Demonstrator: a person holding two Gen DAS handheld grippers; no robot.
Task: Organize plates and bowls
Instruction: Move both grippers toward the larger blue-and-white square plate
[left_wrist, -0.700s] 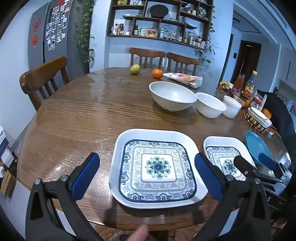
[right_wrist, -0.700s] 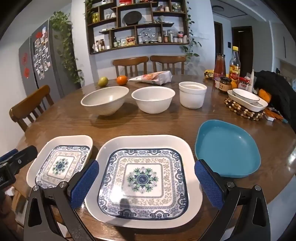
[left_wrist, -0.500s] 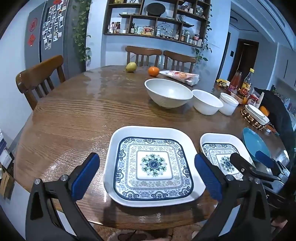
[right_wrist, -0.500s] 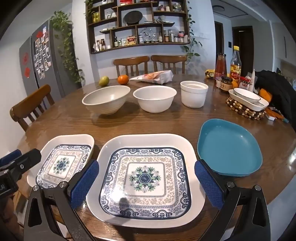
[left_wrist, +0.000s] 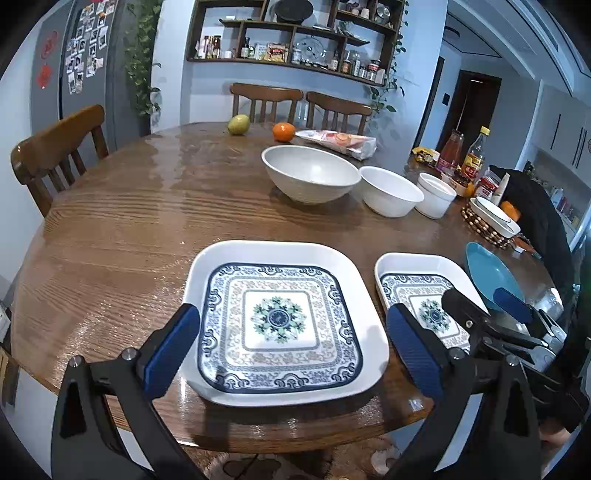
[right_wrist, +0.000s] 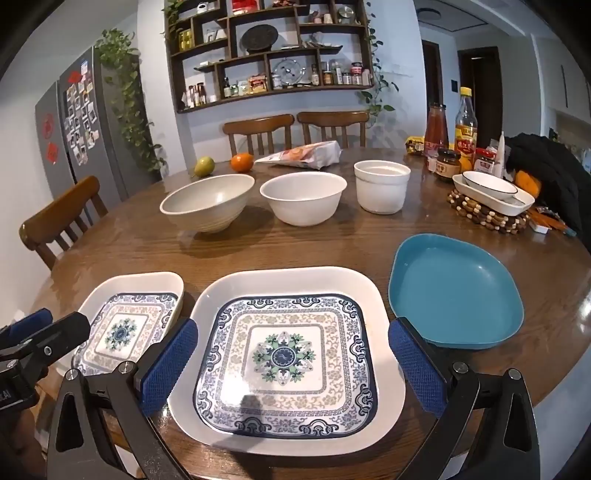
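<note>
Only the right view shows the whole teal plate (right_wrist: 454, 291).

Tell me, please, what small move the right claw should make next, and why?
Probably ease the right claw down to the near rim of the middle patterned plate it frames. Its jaws stand open and empty, and that plate lies flat, apart from the teal plate.

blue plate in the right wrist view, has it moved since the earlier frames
No. The blue plate sits just as near the beaded trivet as before.
</note>
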